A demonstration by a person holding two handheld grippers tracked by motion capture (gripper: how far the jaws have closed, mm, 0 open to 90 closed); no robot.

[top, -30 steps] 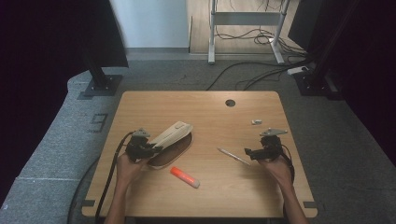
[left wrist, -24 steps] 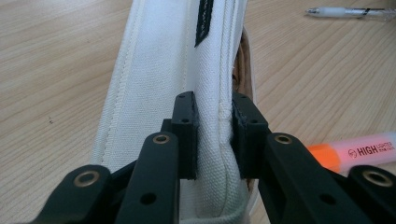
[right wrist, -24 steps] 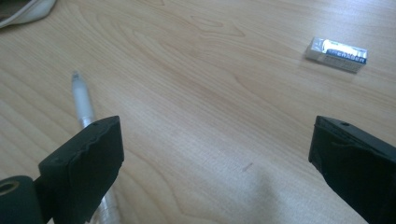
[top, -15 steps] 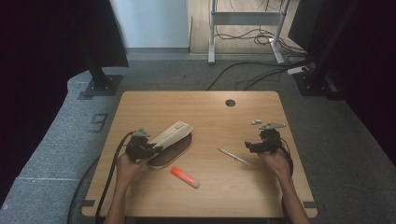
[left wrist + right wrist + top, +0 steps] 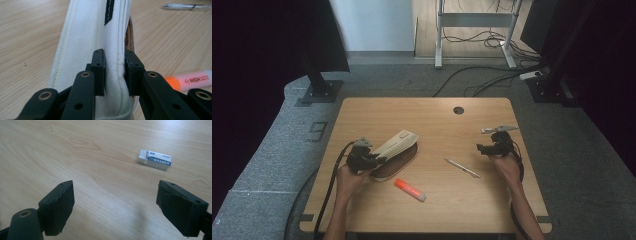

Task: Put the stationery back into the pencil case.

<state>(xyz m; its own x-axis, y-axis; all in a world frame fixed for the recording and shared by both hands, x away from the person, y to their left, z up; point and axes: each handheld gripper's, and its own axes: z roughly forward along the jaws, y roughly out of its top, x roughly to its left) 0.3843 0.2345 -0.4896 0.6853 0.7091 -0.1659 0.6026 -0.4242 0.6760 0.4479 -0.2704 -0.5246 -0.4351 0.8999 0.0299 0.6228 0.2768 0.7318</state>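
On the left half of the table [image 5: 432,112] our left gripper [image 5: 113,72] is clamped on the white pencil case's [image 5: 87,32] edge, holding its flap up. Our right gripper [image 5: 115,205] has jaws wide apart, just been closing a bit, nothing between them, eraser [image 5: 155,159] just ahead.

cream pencil case [image 5: 396,144], orange highlighter [image 5: 409,189]

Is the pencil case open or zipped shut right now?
Open: the pencil case gapes along its lower edge, dark inside showing, while the left gripper pinches its white fabric.
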